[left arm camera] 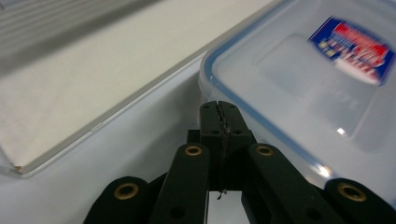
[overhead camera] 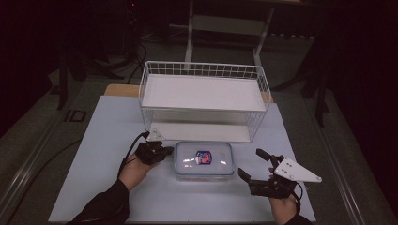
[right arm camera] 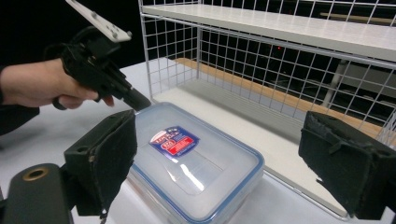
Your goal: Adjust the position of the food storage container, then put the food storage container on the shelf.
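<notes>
In the high view we see a clear plastic container [overhead camera: 205, 161] with a blue-edged lid lying flat at the lower centre of the frame, on the pale surface [overhead camera: 103, 140]. A red and blue label [overhead camera: 203, 157] sits in the middle of its lid. Just above it in the frame stands a white wire rack [overhead camera: 204, 101] with a white shelf board across its top.

At the left of the container we see the left gripper [overhead camera: 168, 150], held in the person's left hand [overhead camera: 135, 169], its tip right at the container's left edge. In the left gripper view its fingers [left arm camera: 211, 122] are pressed together with nothing between them, and they lie just beside the lid's rounded corner; we cannot tell whether they touch it.

At the lower right of the high view we see the right gripper [overhead camera: 251, 164], with its grey three-cornered plate [overhead camera: 297, 170] on top. In the right gripper view its fingers [right arm camera: 107, 161] stand wide apart and hold nothing, and the container lies between and beyond them, nearer the one at the frame's left.
</notes>
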Available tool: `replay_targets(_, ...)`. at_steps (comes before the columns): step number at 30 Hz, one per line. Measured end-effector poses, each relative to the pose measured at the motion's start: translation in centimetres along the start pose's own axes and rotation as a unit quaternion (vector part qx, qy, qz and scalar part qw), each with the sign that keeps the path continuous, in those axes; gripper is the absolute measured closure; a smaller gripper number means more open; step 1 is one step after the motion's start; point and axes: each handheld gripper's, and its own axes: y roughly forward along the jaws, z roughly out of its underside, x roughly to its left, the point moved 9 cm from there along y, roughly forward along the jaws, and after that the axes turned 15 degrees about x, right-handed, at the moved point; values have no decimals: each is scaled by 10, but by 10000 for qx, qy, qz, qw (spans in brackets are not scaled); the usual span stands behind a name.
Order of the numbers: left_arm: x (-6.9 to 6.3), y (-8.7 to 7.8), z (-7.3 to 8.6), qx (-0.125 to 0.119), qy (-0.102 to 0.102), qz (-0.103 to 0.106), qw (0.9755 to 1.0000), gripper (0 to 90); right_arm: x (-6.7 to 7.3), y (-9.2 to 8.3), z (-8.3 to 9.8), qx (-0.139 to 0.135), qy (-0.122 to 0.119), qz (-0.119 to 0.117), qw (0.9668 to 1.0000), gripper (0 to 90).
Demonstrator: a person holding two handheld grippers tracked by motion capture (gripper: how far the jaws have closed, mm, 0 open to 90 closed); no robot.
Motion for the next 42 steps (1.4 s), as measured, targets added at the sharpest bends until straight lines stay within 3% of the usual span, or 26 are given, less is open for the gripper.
replay_targets(3, -4, -13, -2, -169, 4, 91, 9998, 785, -1, 0, 0, 0, 9, 13, 10000, 112)
replay_targets(4, -6, -18, -3, -233, 22, 177, 9996, 772, -1, 0, 0, -28, 39, -45, 10000, 112)
replay_targets(7, -13, -31, -5, -468, -100, 521, 9975, 594, -3, 1, 1, -57, 64, -101, 9999, 111)
replay_targets(9, -13, -31, -5, -468, -100, 521, 9975, 541, -4, 2, 2, -53, 55, -97, 9999, 111)
replay_targets(10, -18, -40, -7, -694, -158, 837, 9939, 388, -5, 3, 3, -35, 31, -10, 10000, 111)
replay_targets(11, -20, -41, -8, -745, -184, 918, 9928, 355, -6, 3, 4, -25, 14, 2, 10000, 111)
replay_targets(12, -20, -41, -8, -745, -184, 918, 9928, 311, -7, 4, 5, -13, 5, 31, 10000, 110)
replay_targets(13, -22, -44, -10, -808, -184, 1031, 9912, 239, -8, 4, 5, -13, 2, 78, 10000, 110)
replay_targets(15, -23, -45, -12, -852, -216, 1002, 9911, 129, -9, 4, 5, -12, 8, 97, 10000, 111)
replay_targets(19, -31, -49, -21, -954, -116, 1175, 9884, 44, -11, 3, 1, -129, -7, 181, 9998, 112)
replay_targets(24, -37, -50, -28, -926, 13, 1207, 9884, 19, -12, 0, -5, -197, -72, 248, 9995, 142)
replay_targets(25, -41, -50, -31, -875, 61, 1260, 9881, 19, -12, 0, -8, -164, -89, 116, 9998, 143)
replay_targets(28, -43, -50, -35, -869, 93, 1241, 9884, 17, -14, -1, -11, -192, -130, 106, 9997, 160)
replay_targets(31, -45, -49, -42, -821, -21, 1470, 9857, 18, -15, 4, -8, 119, -12, -47, 9999, 160)
replay_targets(33, -44, -47, -43, -772, -78, 1486, 9858, 18, -16, 8, -7, 238, -44, -97, 9997, 160)
replay_targets(34, -44, -47, -43, -772, -78, 1486, 9858, 18, -17, 10, -6, 251, -111, 1, 9996, 161)
replay_targets(37, -42, -39, -43, -640, -187, 1526, 9860, 19, -18, 13, -8, 251, -116, -35, 9996, 158)
replay_targets(42, -31, -25, -38, -508, -423, 1416, 9877, 23, -18, 14, -12, 205, -276, -28, 9994, 115)
